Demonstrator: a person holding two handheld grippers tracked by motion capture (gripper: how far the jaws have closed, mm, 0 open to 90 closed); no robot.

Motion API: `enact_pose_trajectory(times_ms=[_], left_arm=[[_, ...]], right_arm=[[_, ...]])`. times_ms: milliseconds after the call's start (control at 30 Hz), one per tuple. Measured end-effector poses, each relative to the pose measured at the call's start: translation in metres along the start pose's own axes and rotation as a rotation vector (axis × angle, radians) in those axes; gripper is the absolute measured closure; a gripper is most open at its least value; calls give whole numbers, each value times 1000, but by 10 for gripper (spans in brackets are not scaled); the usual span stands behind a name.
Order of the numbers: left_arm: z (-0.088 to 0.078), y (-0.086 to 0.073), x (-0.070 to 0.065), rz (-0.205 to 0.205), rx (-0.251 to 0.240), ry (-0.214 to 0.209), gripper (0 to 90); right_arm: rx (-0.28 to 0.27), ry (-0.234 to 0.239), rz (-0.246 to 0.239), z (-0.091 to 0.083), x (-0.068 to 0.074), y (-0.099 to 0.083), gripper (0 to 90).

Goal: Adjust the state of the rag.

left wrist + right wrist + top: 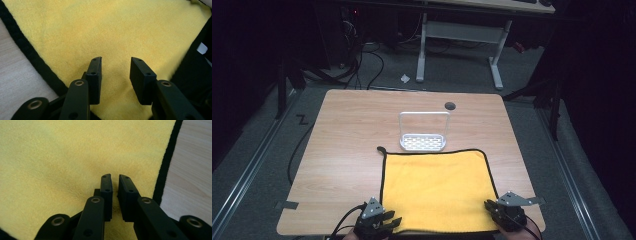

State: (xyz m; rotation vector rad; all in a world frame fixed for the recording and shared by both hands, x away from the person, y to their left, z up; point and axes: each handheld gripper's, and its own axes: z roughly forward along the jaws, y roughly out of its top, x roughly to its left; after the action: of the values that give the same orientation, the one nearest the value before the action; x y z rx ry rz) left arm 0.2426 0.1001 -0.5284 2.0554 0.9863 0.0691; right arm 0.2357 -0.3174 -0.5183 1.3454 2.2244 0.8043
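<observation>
The left gripper (115,65) hovers with jaws apart and nothing between them over the near-left corner of the yellow fleece cloth with black trim (437,190); the right gripper (114,183) pinches a fold at its near-right corner

Yellow black-edged cloth (437,190) flat at table's near edge

left gripper (384,220): black body, grey three-cornered plate on top, black cable trailing off.
right gripper (497,210): black, with the same grey plate.
fingers (95,75): flat black pads with small screw holes.
linkage arms: black, brass-coloured rivets.
</observation>
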Motion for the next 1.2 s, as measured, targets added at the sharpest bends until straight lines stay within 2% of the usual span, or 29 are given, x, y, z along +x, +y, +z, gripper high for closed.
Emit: enact_pose_trajectory(times_ms=[133,200,267,300,367,433,500,567,667,767,833,900,1033,1133,1200], left_arm=[[-2,0,2,-3,-3,3,622],[-3,8,7,4,-19,25,621],[-3,18,15,8,-43,39,621],[-2,24,20,10,-41,58,621],[0,34,32,2,-59,61,616],[4,45,46,0,-72,90,610],[12,54,61,-6,-74,114,602],[21,64,76,-22,-76,118,602],[32,82,90,-1,-78,167,603],[37,96,110,-41,-89,201,591],[41,102,122,-58,-80,227,568],[45,106,132,-73,-65,243,541],[53,105,144,-128,-70,239,480],[56,105,144,-136,-93,230,447],[58,105,141,-122,-95,224,437]], right_arm=[[-4,0,9,-6,3,-6,823],[-19,-12,-6,-7,4,-3,823],[-39,-10,4,-7,2,2,817],[-47,-9,1,-5,0,6,810],[-54,-6,10,-1,-2,15,798],[-61,0,8,5,-3,24,790],[-63,-4,-1,12,-1,33,775],[-61,-9,-1,21,0,42,759],[-51,-22,-11,36,-2,57,756],[-46,-5,-10,46,-1,72,747],[-65,21,-24,49,9,82,745],[-83,54,-47,52,25,91,742],[-107,107,-121,58,59,106,739],[-115,141,-174,62,83,115,728],[-120,161,-197,64,97,119,720]])
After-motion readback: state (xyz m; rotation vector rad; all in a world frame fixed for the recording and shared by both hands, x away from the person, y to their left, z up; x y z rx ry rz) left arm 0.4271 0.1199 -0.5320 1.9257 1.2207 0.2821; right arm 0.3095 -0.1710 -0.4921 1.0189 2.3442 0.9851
